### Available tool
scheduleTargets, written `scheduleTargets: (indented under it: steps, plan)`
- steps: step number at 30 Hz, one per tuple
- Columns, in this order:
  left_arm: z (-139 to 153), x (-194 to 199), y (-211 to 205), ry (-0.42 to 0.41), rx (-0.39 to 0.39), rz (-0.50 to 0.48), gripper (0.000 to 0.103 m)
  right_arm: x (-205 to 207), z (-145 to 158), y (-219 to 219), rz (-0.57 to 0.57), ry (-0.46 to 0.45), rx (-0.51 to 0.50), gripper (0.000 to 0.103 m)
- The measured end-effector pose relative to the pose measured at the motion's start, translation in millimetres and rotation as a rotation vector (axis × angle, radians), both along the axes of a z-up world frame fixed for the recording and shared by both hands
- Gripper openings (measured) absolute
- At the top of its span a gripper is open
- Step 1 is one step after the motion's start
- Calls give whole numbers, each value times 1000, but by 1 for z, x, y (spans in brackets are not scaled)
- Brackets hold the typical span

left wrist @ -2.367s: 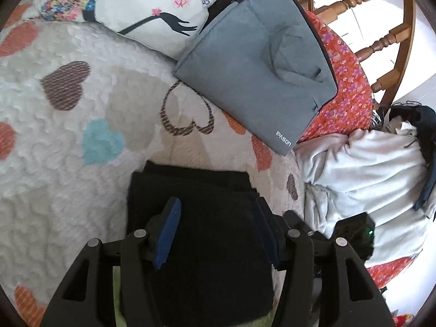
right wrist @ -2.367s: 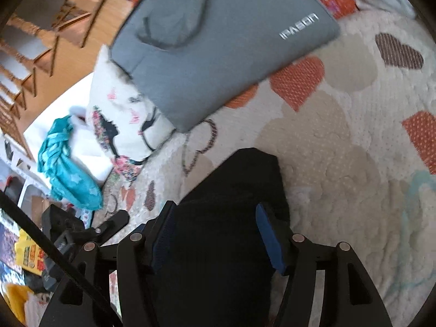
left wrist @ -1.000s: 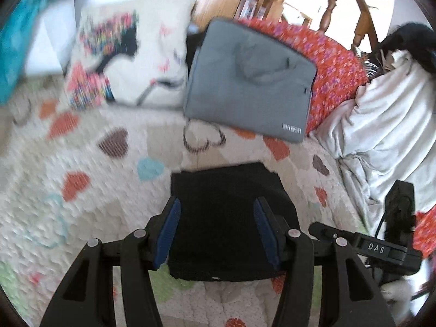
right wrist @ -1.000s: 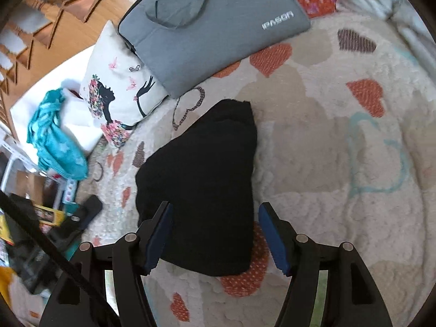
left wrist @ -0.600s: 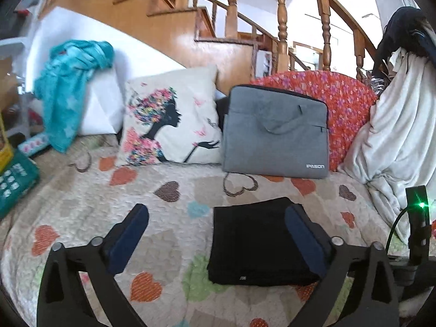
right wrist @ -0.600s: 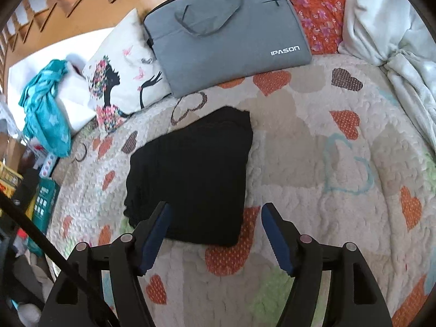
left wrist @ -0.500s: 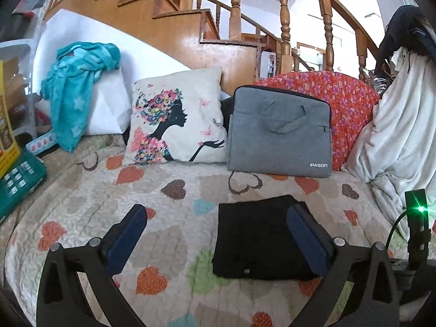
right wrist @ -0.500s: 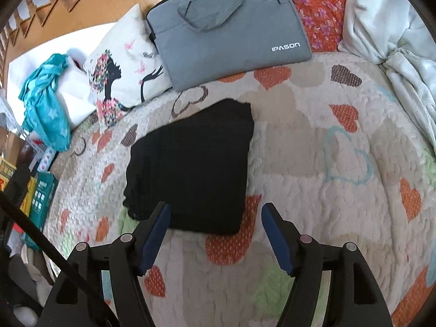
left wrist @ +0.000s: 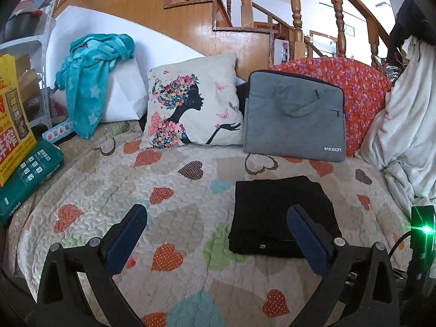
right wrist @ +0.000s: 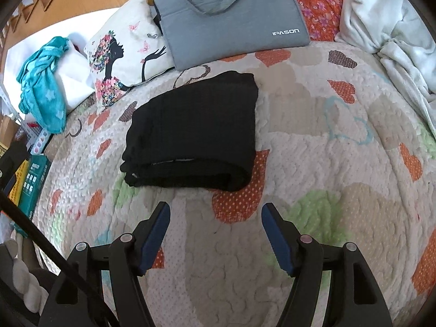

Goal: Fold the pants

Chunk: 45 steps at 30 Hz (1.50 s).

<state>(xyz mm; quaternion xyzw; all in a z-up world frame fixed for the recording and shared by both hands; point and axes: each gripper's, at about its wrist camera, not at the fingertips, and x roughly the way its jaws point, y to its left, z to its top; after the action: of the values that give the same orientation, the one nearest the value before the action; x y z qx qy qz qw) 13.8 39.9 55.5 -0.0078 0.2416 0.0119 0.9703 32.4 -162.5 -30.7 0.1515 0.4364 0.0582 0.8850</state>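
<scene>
With my left gripper (left wrist: 216, 230) and right gripper (right wrist: 215, 226) both spread and empty, the folded pants (right wrist: 196, 133) lie on the quilt (right wrist: 313, 163); snagging them now could undo the fold.

Folded black pants (right wrist: 193, 130): I count one
Grey laptop bag (left wrist: 294, 114): I see one
Printed pillow (left wrist: 193, 103): one
Teal blanket (left wrist: 90, 73): one
White blanket (left wrist: 408, 125): one
Heart-patterned quilt (left wrist: 190, 188): one
Boxes at my left: two, a yellow box (left wrist: 13, 120) and a green box (left wrist: 30, 174)
</scene>
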Motion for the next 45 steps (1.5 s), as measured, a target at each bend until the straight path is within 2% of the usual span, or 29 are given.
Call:
scheduleTargets:
  steps: [13, 22, 38, 45]
  plan:
    - [-17, 12, -5, 119, -27, -58, 102, 3, -5, 2, -6, 9, -15, 76]
    - [-24, 15, -12, 142, 1, -77, 102, 8, -9, 1, -9, 25, -18, 77]
    - [-33, 19, -14, 168, 6, -98, 102, 11, -16, 6, -8, 45, -47, 77]
    - [-29, 21, -6, 152, -48, -95, 102, 12, -17, 8, -5, 49, -56, 78]
